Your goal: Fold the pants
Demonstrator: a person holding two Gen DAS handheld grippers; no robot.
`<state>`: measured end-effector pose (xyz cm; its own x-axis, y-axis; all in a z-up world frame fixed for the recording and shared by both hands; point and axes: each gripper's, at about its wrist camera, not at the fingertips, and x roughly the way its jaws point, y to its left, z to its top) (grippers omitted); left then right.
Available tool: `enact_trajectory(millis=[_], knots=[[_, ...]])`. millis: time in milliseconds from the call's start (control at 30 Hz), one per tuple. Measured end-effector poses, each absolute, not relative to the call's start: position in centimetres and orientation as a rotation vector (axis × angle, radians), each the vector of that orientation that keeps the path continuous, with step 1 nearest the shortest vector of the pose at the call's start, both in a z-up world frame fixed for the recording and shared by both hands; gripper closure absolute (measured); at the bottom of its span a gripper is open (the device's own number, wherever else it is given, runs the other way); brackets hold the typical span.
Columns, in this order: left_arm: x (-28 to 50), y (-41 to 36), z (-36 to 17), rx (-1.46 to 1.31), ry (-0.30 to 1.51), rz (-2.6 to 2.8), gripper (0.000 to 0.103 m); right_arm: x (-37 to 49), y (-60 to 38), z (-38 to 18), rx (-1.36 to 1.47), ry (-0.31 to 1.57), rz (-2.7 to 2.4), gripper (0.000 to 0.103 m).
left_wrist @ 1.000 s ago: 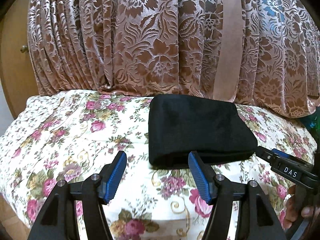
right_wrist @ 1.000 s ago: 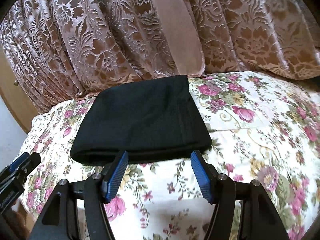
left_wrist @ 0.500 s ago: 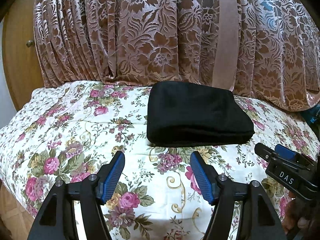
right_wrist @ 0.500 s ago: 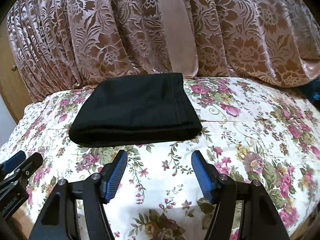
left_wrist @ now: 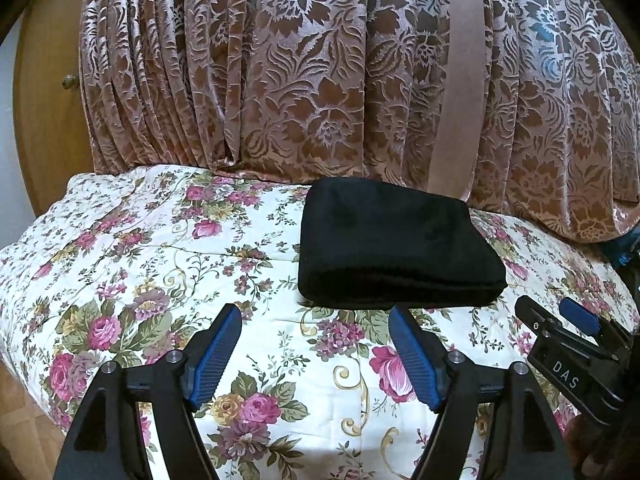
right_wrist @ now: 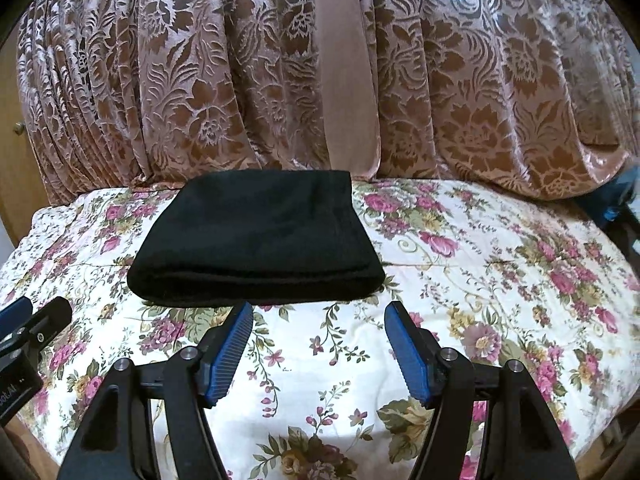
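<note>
Left wrist view shows you the folded black fabric pants (left_wrist: 394, 248) lying as a compact rectangle on the bed with the floral cream bedspread (left_wrist: 160, 280), toward its far edge, where the brown-and-pink patterned curtain (left_wrist: 300, 72) hangs down onto the bed just behind them. The thick rounded fold faces you and the layers sit stacked and square, so the folding looks finished to my eye.

Your left hand-held gripper (left_wrist: 316, 350) hovers over the near part of the bed with its blue pads (left_wrist: 216, 350) spread wide and nothing between them, apart from the cloth. In the right wrist view your right hand-held gripper (right_wrist: 318, 346) is just as wide and just as empty; its left pad tip appears just short of the pants' front fold, though whether it touches I cannot tell.

Both tools point at the bundle from the near edge, one on each side, which suits a last check of the stack. If you judge an edge uneven, you have room to reach in; otherwise, leave it alone, since soft layers slide easily when nudged.
</note>
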<state>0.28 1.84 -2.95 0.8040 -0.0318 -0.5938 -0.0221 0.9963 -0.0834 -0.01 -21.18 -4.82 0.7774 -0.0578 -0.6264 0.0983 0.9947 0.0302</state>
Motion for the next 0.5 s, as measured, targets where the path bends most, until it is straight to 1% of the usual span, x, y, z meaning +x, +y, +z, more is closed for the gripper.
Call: enact_trajectory(millis=[500], knots=[[0.08,1.82,-2.60,-0.087,0.631,0.004,0.026,-0.03,-21.02,-5.15,0.064,0.691,-0.072,0.034]])
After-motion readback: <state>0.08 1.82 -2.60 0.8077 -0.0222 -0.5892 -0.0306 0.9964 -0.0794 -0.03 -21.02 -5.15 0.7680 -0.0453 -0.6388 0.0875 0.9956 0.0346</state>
